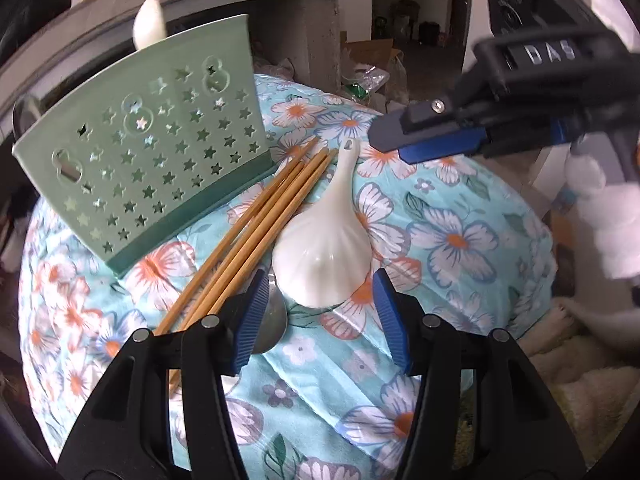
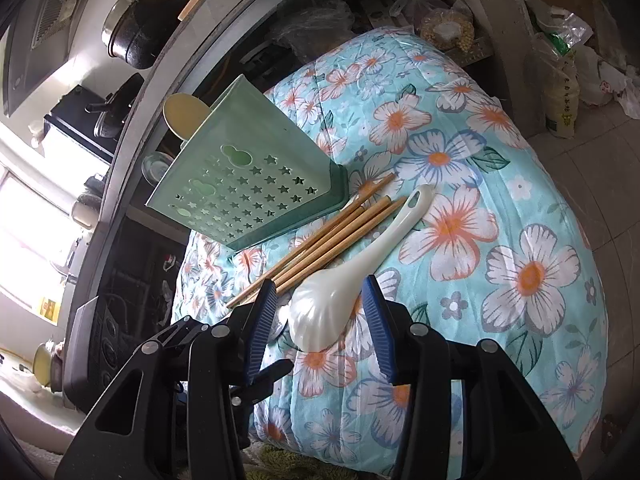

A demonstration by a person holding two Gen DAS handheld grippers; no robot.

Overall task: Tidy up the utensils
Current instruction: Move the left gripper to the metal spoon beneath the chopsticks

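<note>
1. A white spoon (image 1: pixel 322 256) lies bowl-down on the flowered cloth (image 1: pixel 460 280), just beside a bundle of chopsticks (image 1: pixel 256 236).
2. The green holder (image 1: pixel 140 148) stands behind them, touching the chopstick tips.
3. The left tool (image 1: pixel 320 316) is open, empty, over the spoon's bowl.
4. The right tool (image 2: pixel 320 320) is likewise open, gripping nothing.

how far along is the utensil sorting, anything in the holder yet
Partly done: one white spoon already stands in the green star-perforated plastic holder. In hand: nothing yet; the left gripper and right gripper are both open, bracketing the bowl of the white ceramic spoon on the floral cloth. Left: that spoon, the bamboo chopsticks and a metal spoon.
</note>
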